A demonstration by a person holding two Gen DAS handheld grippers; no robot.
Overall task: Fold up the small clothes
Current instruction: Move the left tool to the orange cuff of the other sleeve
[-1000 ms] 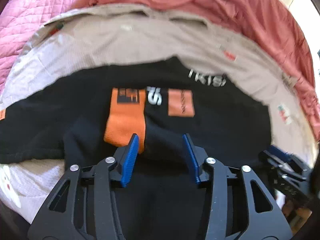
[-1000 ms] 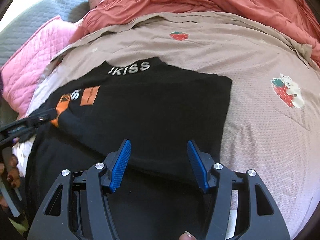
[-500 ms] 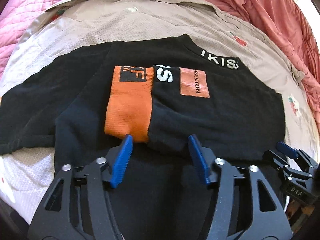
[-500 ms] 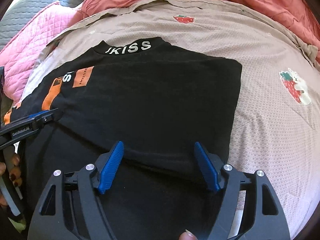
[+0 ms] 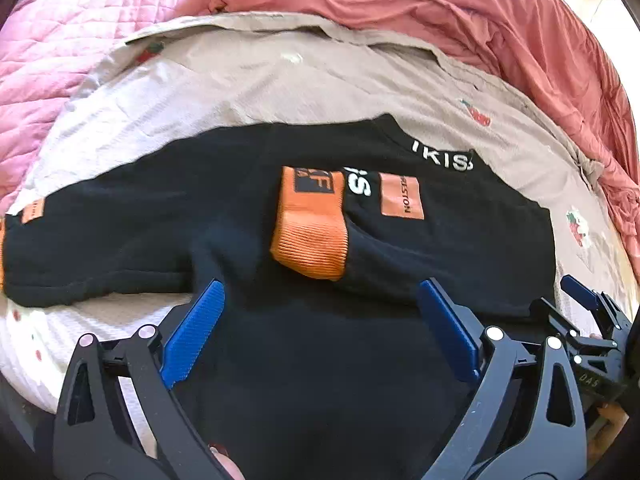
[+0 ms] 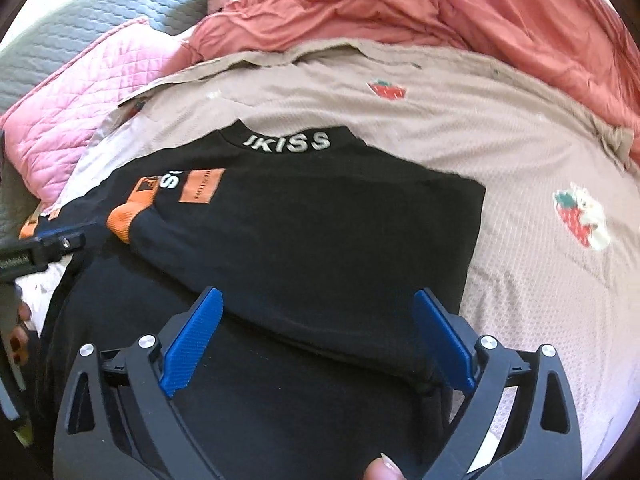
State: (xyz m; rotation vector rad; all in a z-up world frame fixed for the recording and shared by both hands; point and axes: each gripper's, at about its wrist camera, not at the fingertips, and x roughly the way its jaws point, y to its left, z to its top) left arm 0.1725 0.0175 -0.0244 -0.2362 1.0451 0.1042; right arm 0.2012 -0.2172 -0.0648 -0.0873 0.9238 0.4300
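Black sweatshirt lies half-folded. Both grippers have just opened wide, empty. Its orange cuff could slip loose, undoing the fold

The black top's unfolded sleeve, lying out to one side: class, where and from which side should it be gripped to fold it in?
Probably grip the unfolded sleeve at its outer end, by the orange cuff, coming with the left gripper from the sleeve's outer side. It lies flat and stretched away from the black top, whose other sleeve already lies folded across it.
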